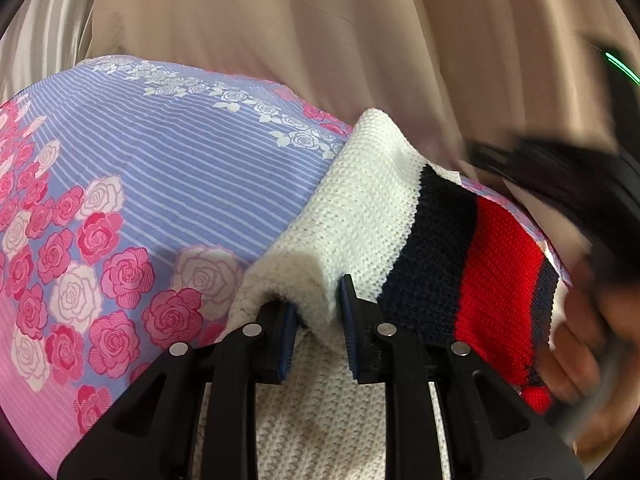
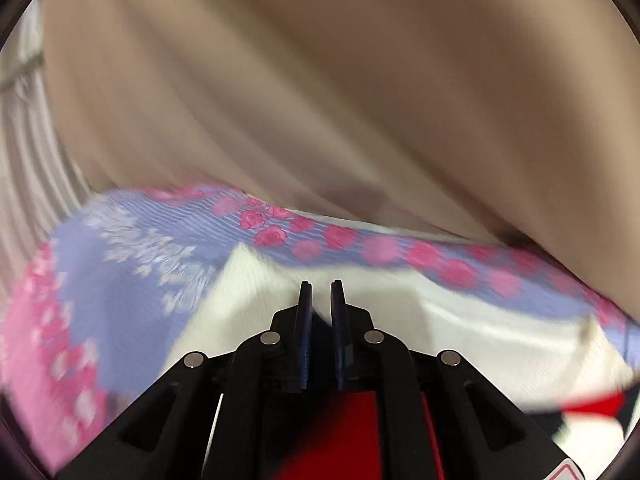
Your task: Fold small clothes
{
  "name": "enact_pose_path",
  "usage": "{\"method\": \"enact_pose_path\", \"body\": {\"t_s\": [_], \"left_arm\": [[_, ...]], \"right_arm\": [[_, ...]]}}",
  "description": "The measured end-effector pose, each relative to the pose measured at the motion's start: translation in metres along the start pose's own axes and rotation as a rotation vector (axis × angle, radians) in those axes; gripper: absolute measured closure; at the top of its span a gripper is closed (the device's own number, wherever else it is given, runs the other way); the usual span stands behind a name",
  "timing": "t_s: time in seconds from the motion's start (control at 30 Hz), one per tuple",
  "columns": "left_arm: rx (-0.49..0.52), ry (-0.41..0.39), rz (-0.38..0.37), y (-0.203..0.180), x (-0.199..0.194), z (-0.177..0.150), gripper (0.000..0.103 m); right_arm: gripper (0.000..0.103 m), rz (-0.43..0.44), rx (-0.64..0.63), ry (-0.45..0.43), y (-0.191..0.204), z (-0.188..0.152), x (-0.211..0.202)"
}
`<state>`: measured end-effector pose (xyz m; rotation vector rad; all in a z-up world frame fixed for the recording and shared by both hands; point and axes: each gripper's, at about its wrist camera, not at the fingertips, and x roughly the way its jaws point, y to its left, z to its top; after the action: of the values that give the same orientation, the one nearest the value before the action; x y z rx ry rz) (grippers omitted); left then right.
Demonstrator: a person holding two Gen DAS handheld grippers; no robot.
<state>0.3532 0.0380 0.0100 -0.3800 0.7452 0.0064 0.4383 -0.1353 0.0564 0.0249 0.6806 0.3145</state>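
The left gripper point(image 1: 318, 312) has its jaws pinched on a rolled fold of the white knit sweater point(image 1: 360, 208), whose navy and red stripes run off toward the right side of the rose-printed bedsheet point(image 1: 160, 160) it lies on, close to the sheet's far edge by the beige curtain point(image 1: 320, 40). Over on the right, the right gripper point(image 2: 321, 292) hovers above the sweater's white part, its jaws drawn nearly together with nothing between them, and a blurred hand point(image 1: 580, 344) shows at the sweater's red end.
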Motion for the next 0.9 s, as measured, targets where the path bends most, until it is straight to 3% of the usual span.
{"method": "enact_pose_path", "body": {"t_s": [0.1, 0.2, 0.27, 0.3, 0.37, 0.4, 0.43, 0.53, 0.63, 0.7, 0.77, 0.9], "left_arm": [[0.004, 0.0, 0.005, 0.0, 0.0, 0.0, 0.083], [0.0, 0.001, -0.001, 0.001, 0.0, 0.0, 0.083], [-0.004, 0.001, -0.006, 0.002, 0.001, 0.0, 0.082], [-0.007, 0.001, -0.01, 0.003, 0.001, 0.0, 0.081], [-0.017, 0.0, -0.019, 0.005, 0.001, 0.0, 0.081], [-0.023, -0.001, -0.027, 0.007, 0.0, 0.0, 0.081], [-0.035, -0.001, -0.044, 0.01, 0.0, 0.001, 0.081], [-0.038, 0.022, -0.092, 0.021, -0.012, -0.002, 0.081], [0.004, 0.049, -0.1, 0.035, -0.047, -0.016, 0.061], [0.037, 0.088, -0.115, 0.049, -0.076, -0.03, 0.036], [0.047, 0.112, -0.119, 0.068, -0.108, -0.047, 0.025], [0.046, 0.195, -0.126, 0.105, -0.156, -0.093, 0.02]], "right_arm": [[0.092, -0.035, 0.06, 0.046, -0.05, -0.045, -0.032], [0.094, -0.2, 0.116, 0.11, -0.122, -0.098, -0.056], [0.101, -0.191, 0.25, 0.077, -0.171, -0.121, -0.091], [0.101, -0.244, 0.311, 0.067, -0.189, -0.13, -0.107], [0.092, -0.318, 0.395, 0.033, -0.213, -0.148, -0.14], [0.092, -0.315, 0.431, 0.013, -0.221, -0.16, -0.16], [0.092, -0.299, 0.455, 0.001, -0.224, -0.168, -0.174], [0.065, -0.332, 0.466, -0.006, -0.211, -0.199, -0.221], [0.051, -0.267, 0.467, 0.004, -0.187, -0.241, -0.257], [0.046, -0.216, 0.474, 0.026, -0.166, -0.275, -0.278], [0.043, -0.165, 0.49, 0.066, -0.148, -0.31, -0.293], [0.041, -0.09, 0.515, 0.115, -0.113, -0.366, -0.309]]}}
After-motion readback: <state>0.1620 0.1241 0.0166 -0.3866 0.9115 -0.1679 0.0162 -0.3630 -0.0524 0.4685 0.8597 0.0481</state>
